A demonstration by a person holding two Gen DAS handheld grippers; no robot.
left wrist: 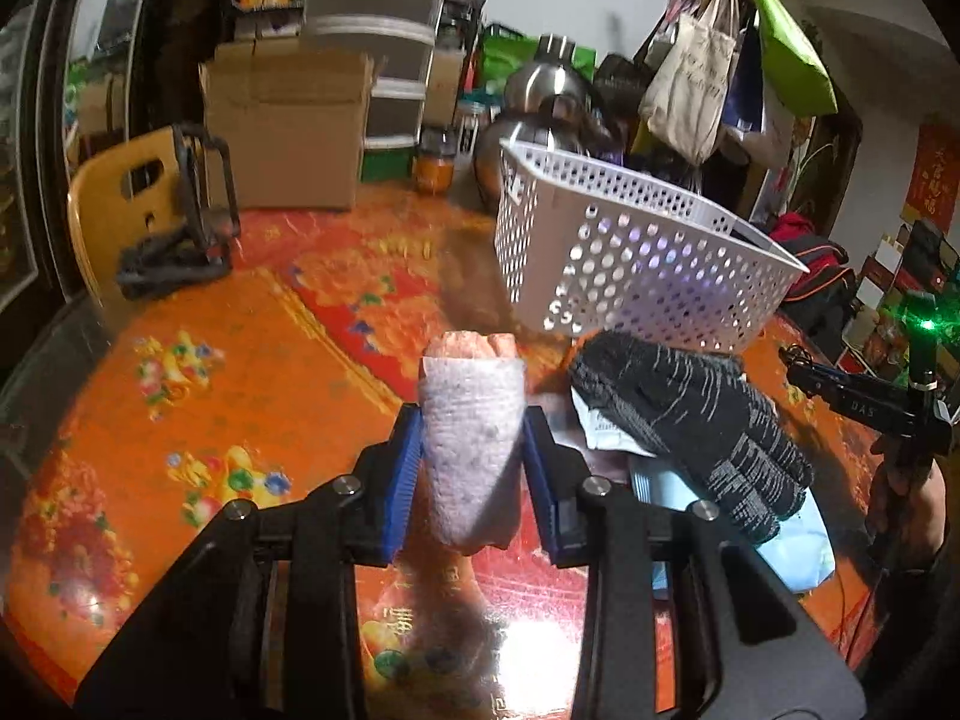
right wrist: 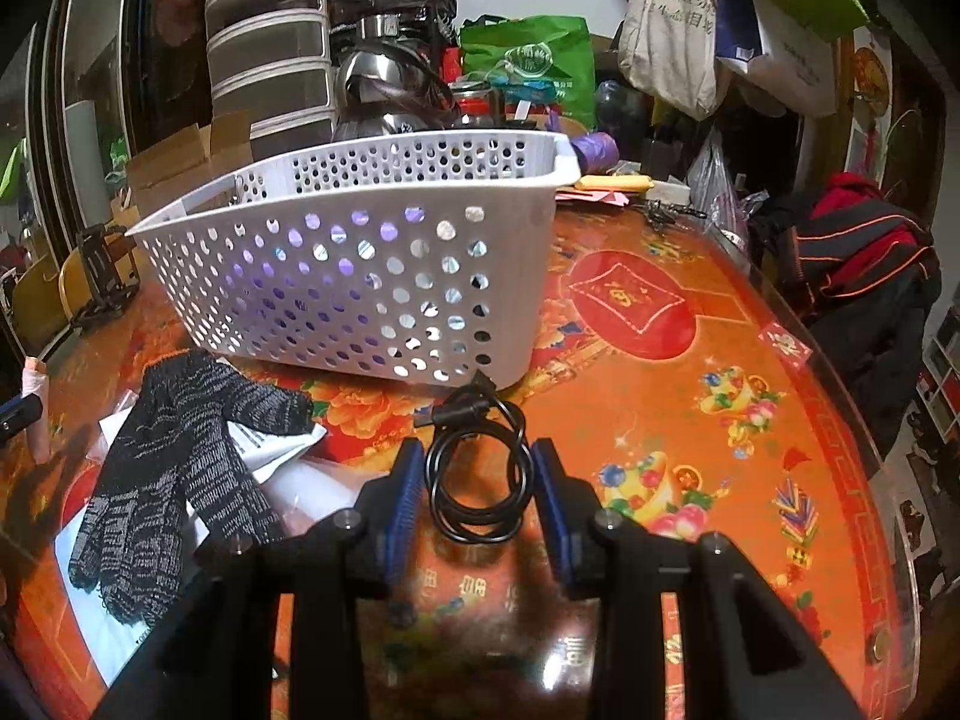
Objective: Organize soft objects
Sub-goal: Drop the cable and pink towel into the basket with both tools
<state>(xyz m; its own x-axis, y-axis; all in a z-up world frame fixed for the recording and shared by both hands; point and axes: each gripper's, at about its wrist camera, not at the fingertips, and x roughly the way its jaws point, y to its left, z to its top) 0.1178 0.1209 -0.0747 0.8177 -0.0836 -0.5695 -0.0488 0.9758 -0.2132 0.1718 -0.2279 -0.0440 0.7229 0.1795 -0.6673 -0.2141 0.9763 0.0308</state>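
My left gripper (left wrist: 471, 438) is shut on a rolled pink and white cloth (left wrist: 471, 420), held above the table. A white perforated basket (left wrist: 630, 252) stands ahead and to the right; it also shows in the right wrist view (right wrist: 360, 264). A black and grey knit glove (left wrist: 690, 420) lies on papers just right of the left gripper, and left of my right gripper (right wrist: 477, 474). The right gripper's blue pads stand on either side of a coiled black cable (right wrist: 477, 468), which lies before the basket; whether they press it is unclear.
The round table (right wrist: 690, 420) has an orange and red patterned cover. White papers and a plastic bag (left wrist: 798, 546) lie under the glove. A cardboard box (left wrist: 288, 132), steel kettles (left wrist: 540, 96), drawers and hanging bags crowd the far side. A chair (left wrist: 120, 204) stands at left.
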